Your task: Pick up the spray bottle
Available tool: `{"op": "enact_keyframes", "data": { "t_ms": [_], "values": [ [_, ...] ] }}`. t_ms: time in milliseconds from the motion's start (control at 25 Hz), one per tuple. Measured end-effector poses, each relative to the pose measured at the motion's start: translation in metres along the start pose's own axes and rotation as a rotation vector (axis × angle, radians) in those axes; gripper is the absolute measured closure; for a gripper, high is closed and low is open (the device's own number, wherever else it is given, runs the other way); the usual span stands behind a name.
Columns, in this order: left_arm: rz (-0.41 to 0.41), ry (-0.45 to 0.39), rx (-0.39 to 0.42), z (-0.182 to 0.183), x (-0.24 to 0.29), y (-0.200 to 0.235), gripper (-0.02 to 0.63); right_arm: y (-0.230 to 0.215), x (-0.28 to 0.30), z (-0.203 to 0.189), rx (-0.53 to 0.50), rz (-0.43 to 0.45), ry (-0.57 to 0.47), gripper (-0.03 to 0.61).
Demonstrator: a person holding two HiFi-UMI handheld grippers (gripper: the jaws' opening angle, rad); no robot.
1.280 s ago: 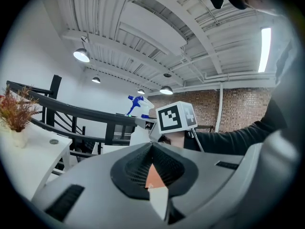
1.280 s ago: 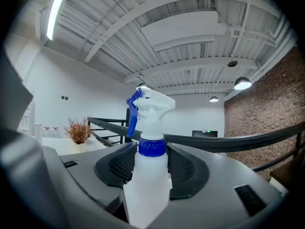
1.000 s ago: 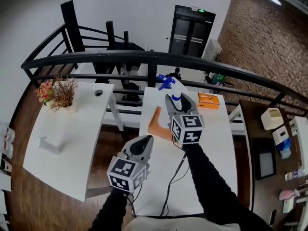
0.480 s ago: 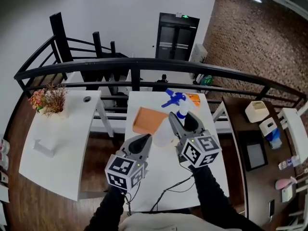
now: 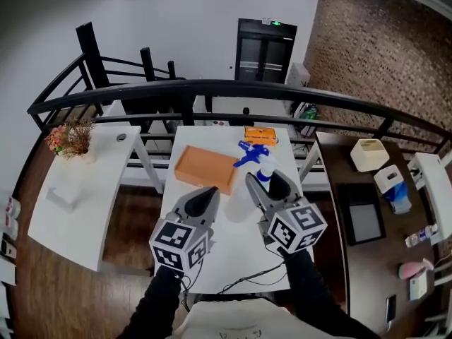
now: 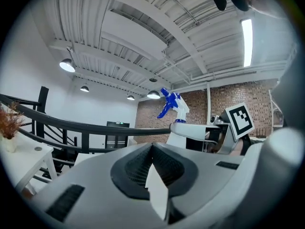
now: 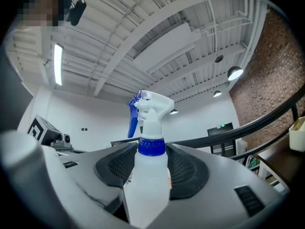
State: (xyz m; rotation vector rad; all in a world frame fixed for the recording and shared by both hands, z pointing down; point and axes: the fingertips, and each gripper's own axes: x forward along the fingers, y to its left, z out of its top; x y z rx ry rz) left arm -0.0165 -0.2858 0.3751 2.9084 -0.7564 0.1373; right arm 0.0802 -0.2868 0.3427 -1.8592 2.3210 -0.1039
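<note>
In the head view, the spray bottle [image 5: 264, 165] is held upright over the white table [image 5: 233, 253] at frame centre by the right gripper [image 5: 263, 181]. The left gripper [image 5: 207, 193] is seen just left of it. In the left gripper view, its jaws are pressed together on nothing. In the right gripper view, the bottle's body is clamped between the jaws.

white spray bottle [image 7: 151, 175] with blue trigger stands upright, clamped in right tongs [image 5: 263, 181].
</note>
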Motion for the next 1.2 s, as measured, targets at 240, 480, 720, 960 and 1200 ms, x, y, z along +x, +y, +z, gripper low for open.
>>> {"op": "enact_keyframes", "data": {
  "t_ms": [240, 480, 720, 960, 1200],
  "values": [
    [0.025, -0.003, 0.014, -0.017, 0.028, -0.09, 0.614, -0.044, -0.08, 0.004, -0.028, 0.037, 0.007, 0.402],
    [0.03, 0.0, 0.019, -0.022, 0.041, -0.108, 0.614, -0.058, -0.095, -0.002, -0.026, 0.048, 0.022, 0.402],
    [0.024, 0.002, 0.025, -0.015, 0.04, -0.112, 0.614, -0.055, -0.1, 0.004, -0.029, 0.049, 0.025, 0.402],
    [0.022, 0.005, 0.027, -0.012, 0.037, -0.117, 0.614, -0.053, -0.104, 0.008, -0.028, 0.046, 0.025, 0.402],
    [0.024, 0.005, 0.023, -0.009, 0.032, -0.121, 0.614, -0.049, -0.107, 0.012, -0.027, 0.049, 0.027, 0.402]
  ]
}}
